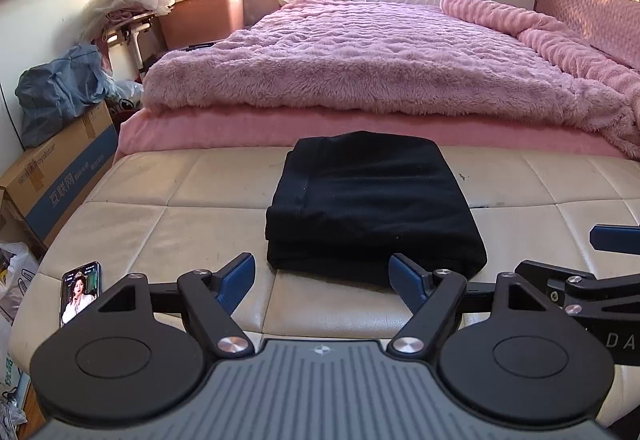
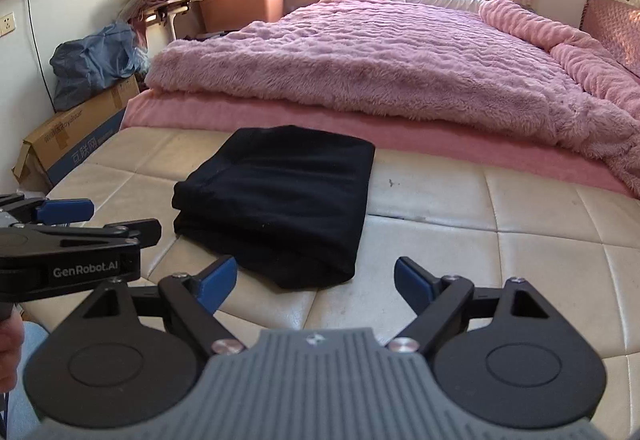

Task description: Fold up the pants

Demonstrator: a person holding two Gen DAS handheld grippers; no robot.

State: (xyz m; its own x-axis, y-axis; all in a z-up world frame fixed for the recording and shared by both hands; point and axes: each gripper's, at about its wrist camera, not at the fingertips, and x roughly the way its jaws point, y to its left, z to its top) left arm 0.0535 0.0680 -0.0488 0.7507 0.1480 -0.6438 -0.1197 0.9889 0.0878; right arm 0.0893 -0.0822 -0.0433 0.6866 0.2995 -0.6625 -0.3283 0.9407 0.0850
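Black pants (image 1: 374, 205), folded into a compact rectangular stack, lie on the cream tufted bench (image 1: 168, 224) beside the edge of the pink bed (image 1: 360, 51). The left gripper (image 1: 322, 282) hovers near the stack's front edge, fingers spread wide and empty. The right gripper (image 2: 316, 282), to the stack's right front, is likewise spread and holds nothing. A phone (image 1: 79, 292) rests left of the pants.

The right tool (image 1: 612, 240) is cut off by the frame's right edge.
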